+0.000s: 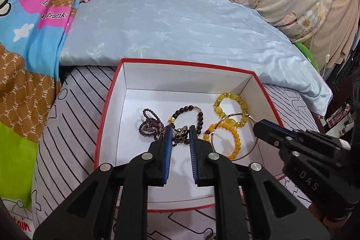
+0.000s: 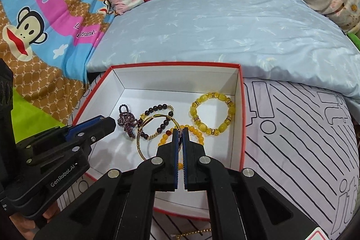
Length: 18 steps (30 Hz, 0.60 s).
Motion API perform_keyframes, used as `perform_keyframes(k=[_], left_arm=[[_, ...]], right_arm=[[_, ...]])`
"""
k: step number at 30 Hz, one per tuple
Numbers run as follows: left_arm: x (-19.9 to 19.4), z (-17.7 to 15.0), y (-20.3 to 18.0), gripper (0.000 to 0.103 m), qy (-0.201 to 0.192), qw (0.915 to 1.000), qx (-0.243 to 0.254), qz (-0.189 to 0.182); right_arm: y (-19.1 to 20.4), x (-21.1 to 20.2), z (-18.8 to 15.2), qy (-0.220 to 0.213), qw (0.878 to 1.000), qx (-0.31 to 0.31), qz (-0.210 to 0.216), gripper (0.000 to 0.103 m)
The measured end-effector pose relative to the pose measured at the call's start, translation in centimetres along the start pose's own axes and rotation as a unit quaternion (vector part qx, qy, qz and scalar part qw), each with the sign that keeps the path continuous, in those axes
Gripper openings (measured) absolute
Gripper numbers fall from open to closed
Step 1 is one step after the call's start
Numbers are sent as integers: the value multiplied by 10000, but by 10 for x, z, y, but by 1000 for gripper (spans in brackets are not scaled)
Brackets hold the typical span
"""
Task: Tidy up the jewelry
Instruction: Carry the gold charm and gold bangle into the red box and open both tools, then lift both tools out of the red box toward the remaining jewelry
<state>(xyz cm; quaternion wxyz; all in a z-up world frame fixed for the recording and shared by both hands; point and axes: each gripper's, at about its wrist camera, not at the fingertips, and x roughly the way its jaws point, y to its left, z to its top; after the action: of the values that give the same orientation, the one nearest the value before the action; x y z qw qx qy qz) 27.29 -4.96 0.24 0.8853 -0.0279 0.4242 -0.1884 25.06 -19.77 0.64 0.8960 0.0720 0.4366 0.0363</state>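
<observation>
Right-wrist view: the right gripper (image 2: 179, 131) hangs over a shallow white cardboard box with a red rim (image 2: 241, 91), its blue-padded jaws pressed together on a thin gold wire bangle (image 2: 140, 143) so the hoop can be lowered among pieces already collected. The bangle slants across the box floor, overlapping a dark brown bead bracelet with gold spacers (image 2: 157, 108) and an orange bead bracelet (image 2: 195, 131). A large yellow bead bracelet (image 2: 212, 113) lies apart at the far right, a knotted strand of small purple beads (image 2: 127, 119) at the left.

Left-wrist view: the left gripper (image 1: 180, 131) holds its jaws narrowly apart around a small dark, gold-flecked charm (image 1: 181, 135); whether the pads actually pinch it cannot be told. The two tools crowd the same box from either side, and the tangle of loops leaves little bare floor, so a snag looks likely.

The box sits on a lilac bedsheet with black line print (image 2: 303, 138), with a pale blue quilt (image 2: 213, 30) beyond. A fine gold chain (image 2: 193, 233) lies outside the box, near the bottom edge.
</observation>
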Motion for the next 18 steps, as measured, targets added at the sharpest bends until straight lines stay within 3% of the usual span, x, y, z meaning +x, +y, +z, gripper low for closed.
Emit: perform_keyframes(k=[5,9,18], left_arm=[[3,-1,1,16,-36,9999,-12,149],[3,-2,7,34,-36,9996,-156,228],[-13,-10,1,34,-93,9997,-80,189]], right_arm=[[-1,10,-1,51,9999,29,-83,6],[-6,4,-3,-32,9998,160,-132,31],[-8,-22,-10,-172,9996,211,-111,33]])
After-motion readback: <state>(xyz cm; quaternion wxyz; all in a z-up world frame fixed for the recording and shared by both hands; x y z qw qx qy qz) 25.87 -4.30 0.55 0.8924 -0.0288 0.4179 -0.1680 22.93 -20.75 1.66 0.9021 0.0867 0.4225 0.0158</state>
